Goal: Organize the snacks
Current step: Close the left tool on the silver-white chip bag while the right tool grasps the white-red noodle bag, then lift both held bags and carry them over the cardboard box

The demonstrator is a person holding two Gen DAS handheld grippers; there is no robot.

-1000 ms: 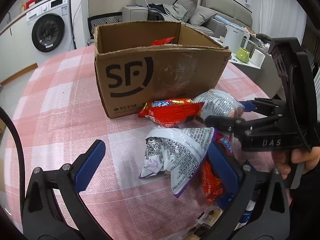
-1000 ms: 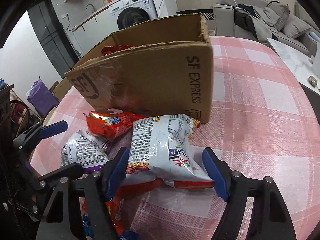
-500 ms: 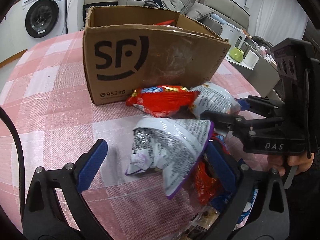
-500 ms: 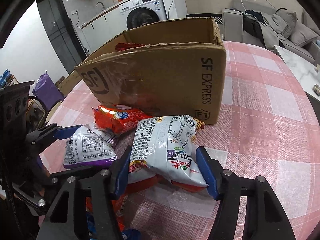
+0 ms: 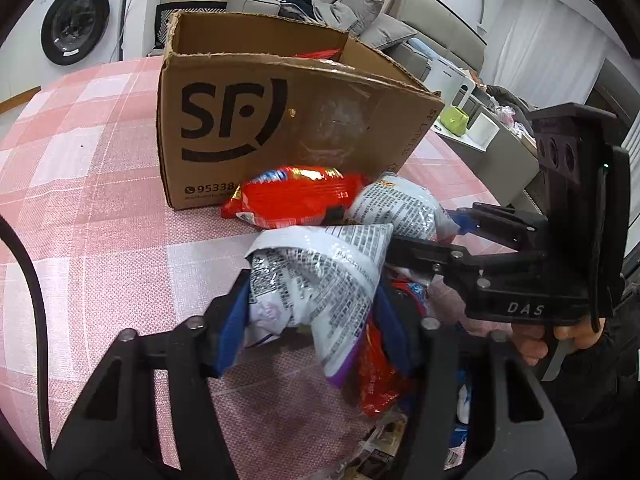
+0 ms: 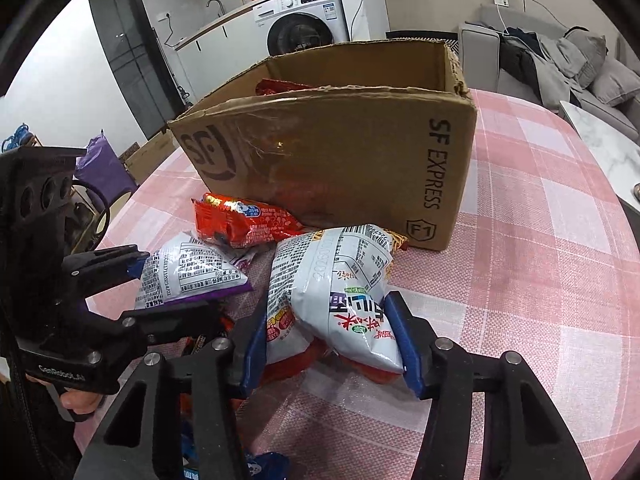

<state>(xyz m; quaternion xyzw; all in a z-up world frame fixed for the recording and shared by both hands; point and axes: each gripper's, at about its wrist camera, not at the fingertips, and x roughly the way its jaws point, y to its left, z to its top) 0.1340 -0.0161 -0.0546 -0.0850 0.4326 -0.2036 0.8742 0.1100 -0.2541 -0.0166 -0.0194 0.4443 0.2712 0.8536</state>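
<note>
With both grippers angled down toward the table, each one is clamped on a snack bag. The left gripper [image 5: 310,312] has just been closing, and its blue pads [image 5: 230,330] now press the crumpled sides of the silver-and-purple bag [image 5: 316,276]. The right gripper [image 6: 330,338] has likewise just been closing; its pads squeeze the white bag with red print [image 6: 336,292], which buckles between them. In the left wrist view a hand [image 5: 560,338] grips the handle of the right gripper at the frame's right edge.

The open cardboard box [image 6: 340,152] stands on the pink checked tablecloth [image 6: 540,240] directly behind the snack pile. Red packaging [image 6: 280,87] shows over its rim inside; what it is cannot be told.

A red snack packet [image 5: 298,196] lies against the box's front wall, just beyond the two gripped bags. More wrappers, red and blue [image 5: 378,376], are heaped beneath the silver-and-purple bag near the lower edge. Behind the table stand a washing machine [image 6: 306,24] and a grey sofa [image 6: 560,60]
</note>
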